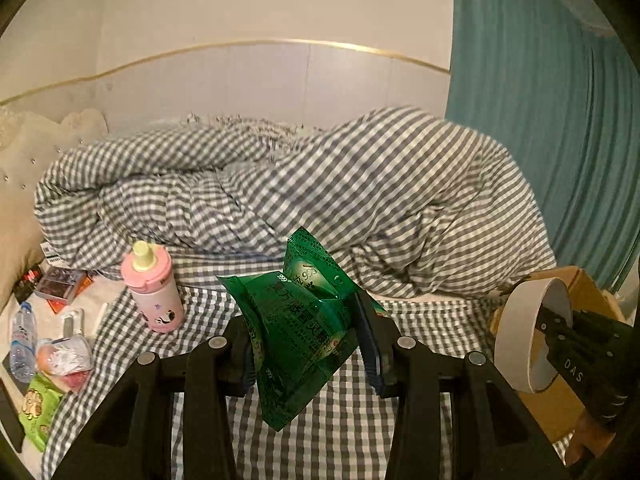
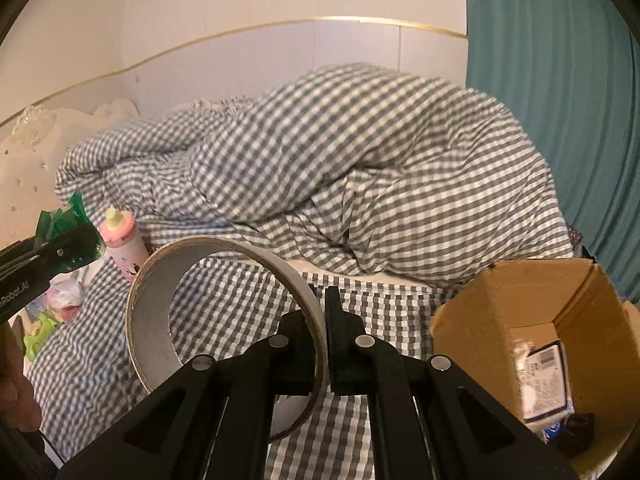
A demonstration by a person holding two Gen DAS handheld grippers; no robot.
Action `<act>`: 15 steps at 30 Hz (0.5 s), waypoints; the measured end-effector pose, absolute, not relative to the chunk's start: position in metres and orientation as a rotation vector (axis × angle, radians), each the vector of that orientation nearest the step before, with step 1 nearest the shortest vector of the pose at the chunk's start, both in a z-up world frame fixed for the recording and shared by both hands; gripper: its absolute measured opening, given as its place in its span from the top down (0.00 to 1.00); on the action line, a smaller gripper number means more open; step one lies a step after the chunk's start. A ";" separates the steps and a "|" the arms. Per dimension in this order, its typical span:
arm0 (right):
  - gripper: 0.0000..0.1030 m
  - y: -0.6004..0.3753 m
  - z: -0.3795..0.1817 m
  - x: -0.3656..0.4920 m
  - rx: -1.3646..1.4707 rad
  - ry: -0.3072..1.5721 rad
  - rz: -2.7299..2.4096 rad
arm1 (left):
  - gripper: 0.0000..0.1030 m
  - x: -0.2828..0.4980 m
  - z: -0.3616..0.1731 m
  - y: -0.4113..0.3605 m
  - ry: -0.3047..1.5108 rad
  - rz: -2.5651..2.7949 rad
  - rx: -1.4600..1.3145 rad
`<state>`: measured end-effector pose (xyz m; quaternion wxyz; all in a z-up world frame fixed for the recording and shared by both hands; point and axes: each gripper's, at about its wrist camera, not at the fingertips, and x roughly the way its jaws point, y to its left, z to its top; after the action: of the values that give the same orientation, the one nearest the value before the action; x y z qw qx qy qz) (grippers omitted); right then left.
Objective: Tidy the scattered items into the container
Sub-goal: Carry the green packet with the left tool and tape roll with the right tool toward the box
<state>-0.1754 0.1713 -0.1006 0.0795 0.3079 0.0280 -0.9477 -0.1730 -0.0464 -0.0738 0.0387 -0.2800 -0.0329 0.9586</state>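
Pinching begins the account: the left gripper (image 1: 310, 344) is closed partway on a crumpled green sachet pack (image 1: 304, 320), which is held above the checked bedsheet (image 1: 328, 408), and the right gripper (image 2: 325, 340) is pressed shut on the wall of a tape roll (image 2: 224, 332), one finger inside the ring. Just right of the roll, a cardboard box (image 2: 500, 300) is seen with its mouth open and some items already inside.

A slip is judged likely for the pack, since only soft, folded foil is gripped; the roll could catch the box rim if carried in edge-first.

The pack's long axis is tilted, running up and away from the fingers. The roll's hole is turned sideways, toward the left.
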 end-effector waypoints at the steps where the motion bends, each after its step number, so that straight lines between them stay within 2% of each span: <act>1: 0.96 0.172 -0.096 -0.170 0.910 0.084 -2.840 | 0.59 -0.165 -0.068 -0.046 -0.101 2.942 -0.843; 15: 0.96 0.176 -0.044 -0.081 0.760 0.074 -2.887 | 0.59 -0.072 -0.022 -0.041 -0.098 2.974 -0.699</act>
<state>-0.0808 0.1758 -0.0441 0.0776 0.2537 0.0245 -0.9639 -0.0717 -0.0415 -0.0222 0.0424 -0.2285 -0.0321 0.9721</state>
